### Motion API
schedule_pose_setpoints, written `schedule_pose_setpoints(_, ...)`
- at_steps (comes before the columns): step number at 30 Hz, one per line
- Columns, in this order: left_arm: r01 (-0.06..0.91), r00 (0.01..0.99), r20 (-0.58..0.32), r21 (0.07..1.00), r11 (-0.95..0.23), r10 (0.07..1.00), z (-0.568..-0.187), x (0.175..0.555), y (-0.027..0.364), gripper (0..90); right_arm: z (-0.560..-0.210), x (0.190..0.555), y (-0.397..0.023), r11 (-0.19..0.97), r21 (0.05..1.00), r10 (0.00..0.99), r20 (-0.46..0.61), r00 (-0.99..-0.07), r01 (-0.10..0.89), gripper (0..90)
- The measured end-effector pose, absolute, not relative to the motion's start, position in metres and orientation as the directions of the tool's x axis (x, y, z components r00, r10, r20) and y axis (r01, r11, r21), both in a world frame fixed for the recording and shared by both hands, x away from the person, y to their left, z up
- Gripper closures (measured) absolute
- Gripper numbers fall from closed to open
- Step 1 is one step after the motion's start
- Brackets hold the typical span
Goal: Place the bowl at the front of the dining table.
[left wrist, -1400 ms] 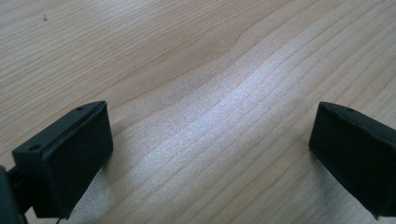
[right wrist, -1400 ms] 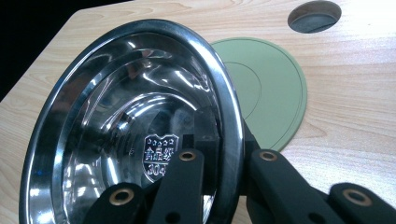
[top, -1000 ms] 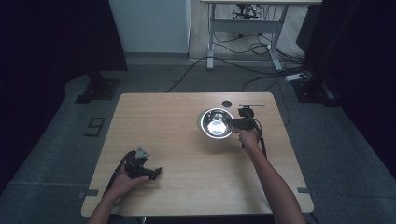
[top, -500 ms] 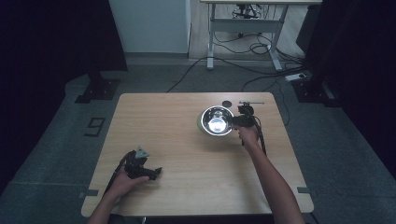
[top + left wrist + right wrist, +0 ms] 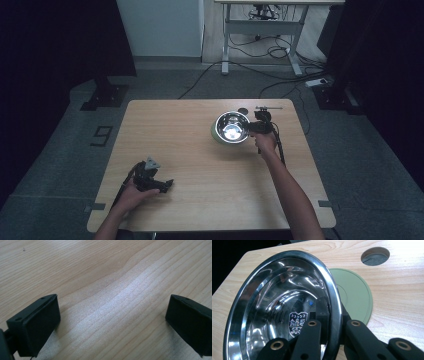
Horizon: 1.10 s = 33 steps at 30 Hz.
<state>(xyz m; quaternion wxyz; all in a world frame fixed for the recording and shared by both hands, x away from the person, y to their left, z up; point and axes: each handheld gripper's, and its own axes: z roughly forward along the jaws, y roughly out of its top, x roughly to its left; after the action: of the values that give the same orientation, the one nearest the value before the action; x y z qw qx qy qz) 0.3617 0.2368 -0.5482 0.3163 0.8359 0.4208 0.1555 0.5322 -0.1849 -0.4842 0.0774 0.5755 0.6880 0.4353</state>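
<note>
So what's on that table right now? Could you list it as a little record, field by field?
table: wooden top, round hole near its far edge
bowl: shiny steel bowl, tilted, rim pinched by right gripper
mat: green round mat under the bowl
left gripper: near corner, fingers wide apart over bare wood

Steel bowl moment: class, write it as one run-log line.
right claw: shut on steel bowl rim, bowl tilted | green mat: beneath bowl | left claw: open, over bare table
</note>
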Motion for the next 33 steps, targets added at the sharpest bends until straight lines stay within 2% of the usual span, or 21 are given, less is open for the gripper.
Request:
schedule_pose_setpoints(22, 0.605, 0.598, -0.007, 0.66, -0.446, 0.802, -0.548, 0.362, 0.237, 0.0, -0.492, 0.55, -0.172, -0.042, 0.682, 0.861, 0.395, -0.319, 0.73, 86.4)
schedule_pose_setpoints(33, 0.605, 0.598, -0.007, 0.66, -0.445, 0.802, -0.548, 0.362, 0.237, 0.0, -0.504, 0.56, -0.176, -0.069, 0.661, 0.872, 0.404, -0.277, 0.747, 86.4)
